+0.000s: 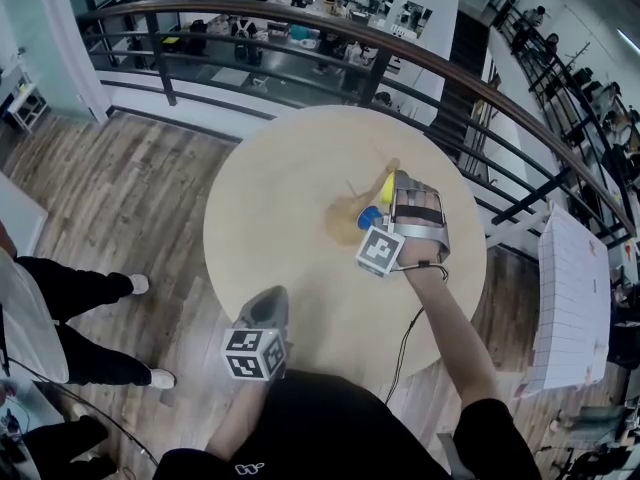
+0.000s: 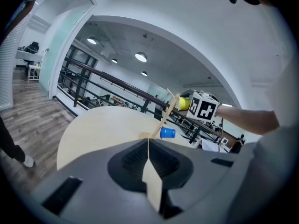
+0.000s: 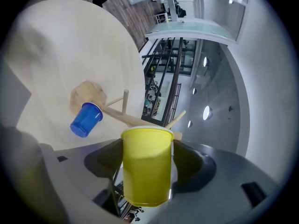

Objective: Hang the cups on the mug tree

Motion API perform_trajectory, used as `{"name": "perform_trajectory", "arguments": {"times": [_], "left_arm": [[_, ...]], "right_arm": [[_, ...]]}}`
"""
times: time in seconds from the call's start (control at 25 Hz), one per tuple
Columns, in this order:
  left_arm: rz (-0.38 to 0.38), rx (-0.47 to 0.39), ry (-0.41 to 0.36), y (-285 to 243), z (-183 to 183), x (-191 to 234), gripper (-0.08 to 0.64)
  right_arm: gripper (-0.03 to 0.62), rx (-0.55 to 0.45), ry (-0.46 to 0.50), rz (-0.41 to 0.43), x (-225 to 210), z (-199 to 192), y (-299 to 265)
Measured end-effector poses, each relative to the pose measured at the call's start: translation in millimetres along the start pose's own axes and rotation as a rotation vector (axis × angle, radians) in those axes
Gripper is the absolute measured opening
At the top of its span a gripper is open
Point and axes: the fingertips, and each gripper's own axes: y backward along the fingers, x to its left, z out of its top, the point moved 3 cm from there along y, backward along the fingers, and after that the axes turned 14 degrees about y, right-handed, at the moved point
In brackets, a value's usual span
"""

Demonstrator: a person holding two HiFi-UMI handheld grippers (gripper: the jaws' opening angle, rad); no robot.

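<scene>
A wooden mug tree stands near the middle of the round table. A blue cup hangs on one of its low pegs, also seen as the blue cup in the head view. My right gripper is shut on a yellow cup, which it holds up at the top of the mug tree beside an upper peg. Whether the cup touches the peg I cannot tell. My left gripper is shut and empty near the table's front edge, pointing at the mug tree.
A dark curved railing runs behind the table, with a lower floor beyond it. A person's legs stand on the wood floor at the left. A white board lies at the right.
</scene>
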Motion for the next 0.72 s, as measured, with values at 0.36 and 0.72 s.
{"name": "perform_trajectory", "arguments": {"times": [0.36, 0.72], "left_arm": [[-0.017, 0.027, -0.008, -2.5, -2.0, -4.3, 0.014], [-0.057, 0.083, -0.054, -16.1, -15.7, -27.0, 0.014]], "right_arm": [[0.356, -0.115, -0.150, -0.068, -16.7, 5.1, 35.7], [0.337, -0.407, -0.945, -0.061, -25.2, -38.3, 109.6]]}}
